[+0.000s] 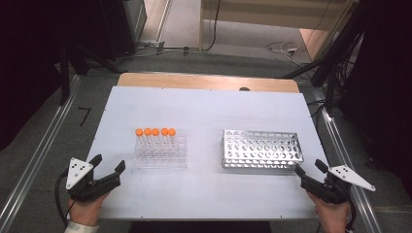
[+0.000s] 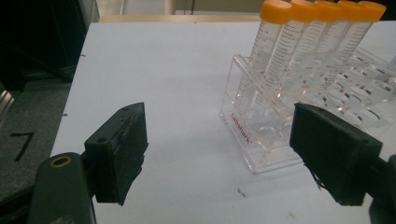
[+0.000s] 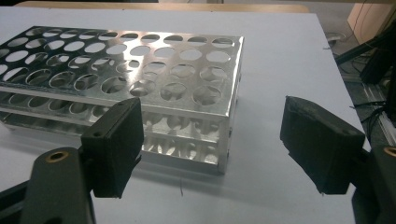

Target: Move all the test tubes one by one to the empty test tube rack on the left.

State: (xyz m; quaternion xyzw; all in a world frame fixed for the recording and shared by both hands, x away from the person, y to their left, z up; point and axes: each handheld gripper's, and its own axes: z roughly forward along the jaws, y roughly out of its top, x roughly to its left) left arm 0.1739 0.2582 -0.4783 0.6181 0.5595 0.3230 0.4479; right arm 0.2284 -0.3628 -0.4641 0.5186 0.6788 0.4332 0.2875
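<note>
Overhead arrangement, read from left to right. At the near left corner of the pale blue worktop (image 1: 204, 104), a hand (image 1: 86, 211) holds the left tongs (image 1: 110, 164) with the jaws spread wide and nothing between them; a grey three-cornered plate (image 1: 77, 171) sits on top. In the left gripper view these tongs (image 2: 217, 151) point toward the near left end of a clear plastic rack (image 2: 275, 140), whose end face carries red lettering.

The clear plastic rack (image 1: 162, 153) stands left of centre on the worktop. Five capped tubes (image 1: 155, 141) stand upright side by side in its far row, each with an orange cap (image 1: 155, 131). The left gripper view shows the tubes (image 2: 299, 51) as transparent with printed graduation marks; the near holes of the rack are unfilled.

Right of centre, well apart from the plastic rack, lies a metal rack (image 1: 261, 149) perforated with rows of round holes, all unoccupied. In the right gripper view the metal rack (image 3: 135, 88) shows stacked perforated plates.

At the near right corner, a second hand (image 1: 334, 216) holds the right tongs (image 1: 309, 170), also released and holding nothing, just beside the near right corner of the metal rack. The right gripper view shows these tongs (image 3: 210, 140) framing that corner without touching it.

Beyond the worktop, a wooden edge (image 1: 209, 81) and grey floor (image 1: 218, 58) with cables are visible.
</note>
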